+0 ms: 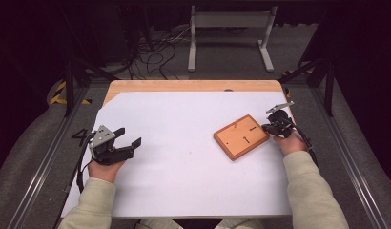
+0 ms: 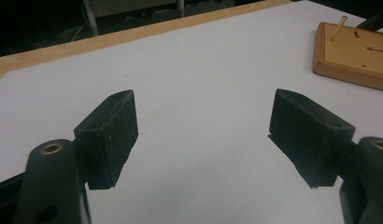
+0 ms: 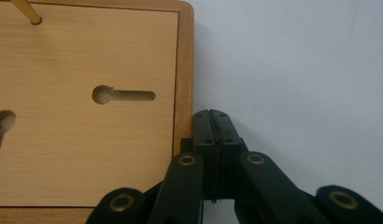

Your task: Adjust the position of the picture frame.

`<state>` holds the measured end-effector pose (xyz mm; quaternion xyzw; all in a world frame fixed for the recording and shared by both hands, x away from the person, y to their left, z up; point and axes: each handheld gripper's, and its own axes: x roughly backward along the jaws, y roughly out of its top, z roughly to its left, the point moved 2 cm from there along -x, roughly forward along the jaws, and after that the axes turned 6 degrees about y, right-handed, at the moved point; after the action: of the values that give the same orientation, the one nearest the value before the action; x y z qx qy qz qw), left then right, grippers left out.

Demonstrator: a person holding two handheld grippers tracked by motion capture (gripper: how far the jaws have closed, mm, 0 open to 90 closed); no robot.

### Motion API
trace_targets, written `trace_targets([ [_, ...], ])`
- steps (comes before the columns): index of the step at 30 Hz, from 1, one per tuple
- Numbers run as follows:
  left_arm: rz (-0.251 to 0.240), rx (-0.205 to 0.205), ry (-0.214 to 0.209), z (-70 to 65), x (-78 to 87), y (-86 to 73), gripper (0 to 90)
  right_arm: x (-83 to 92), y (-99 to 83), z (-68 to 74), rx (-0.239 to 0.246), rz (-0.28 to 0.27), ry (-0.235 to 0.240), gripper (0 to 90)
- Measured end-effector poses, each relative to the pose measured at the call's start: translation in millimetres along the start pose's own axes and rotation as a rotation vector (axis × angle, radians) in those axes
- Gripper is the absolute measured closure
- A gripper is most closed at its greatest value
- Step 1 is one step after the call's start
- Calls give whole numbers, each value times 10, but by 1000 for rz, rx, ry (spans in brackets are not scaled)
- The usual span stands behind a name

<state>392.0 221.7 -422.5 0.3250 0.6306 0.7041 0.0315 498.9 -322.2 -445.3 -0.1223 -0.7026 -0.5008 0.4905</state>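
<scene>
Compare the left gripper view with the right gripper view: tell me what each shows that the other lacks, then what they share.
Left gripper view: the left hand-held gripper with jaws wide apart over the white sheet, and the table's bare wooden edge.

Right gripper view: the right hand-held gripper with jaws shut together, beside the board's edge, and a keyhole slot close up.

Both: the wooden board with its thin peg, on the white sheet.

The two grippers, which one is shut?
The right gripper, its fingers pressed together beside the wooden board; the left gripper is wide open over the white table.
</scene>
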Motion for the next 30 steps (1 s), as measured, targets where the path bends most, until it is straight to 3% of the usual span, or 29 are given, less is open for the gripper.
trace_targets([
  [3, 3, -3, -1, -6, -7, 0, 241, -3, 7, 15, 9, 1, -17, 900],
  [6, 2, -4, -3, -12, -14, 0, 241, -13, 13, 43, 19, -4, 0, 900],
  [7, 3, -4, -3, -14, -14, 0, 241, -36, 37, 117, 56, -7, 29, 900],
  [8, 3, -4, -3, -15, -13, 1, 241, -36, 37, 117, 56, -7, 29, 900],
  [12, 1, -7, -2, -9, -10, 2, 241, -95, 115, 337, 123, 0, 58, 900],
  [14, 1, -4, -3, -9, -11, 2, 241, -101, 126, 367, 129, 2, 62, 900],
  [21, 7, -2, -5, -16, -26, 1, 244, -215, 259, 709, 194, -10, 117, 900],
  [24, 25, 10, 0, -9, -43, 0, 263, -241, 292, 792, 214, -15, 132, 900],
  [25, 33, 17, -7, -7, -46, 0, 320, -266, 340, 895, 235, -19, 146, 900],
  [30, 70, 30, -48, -33, -101, 7, 428, -305, 418, 1100, 276, -20, 180, 900],
])
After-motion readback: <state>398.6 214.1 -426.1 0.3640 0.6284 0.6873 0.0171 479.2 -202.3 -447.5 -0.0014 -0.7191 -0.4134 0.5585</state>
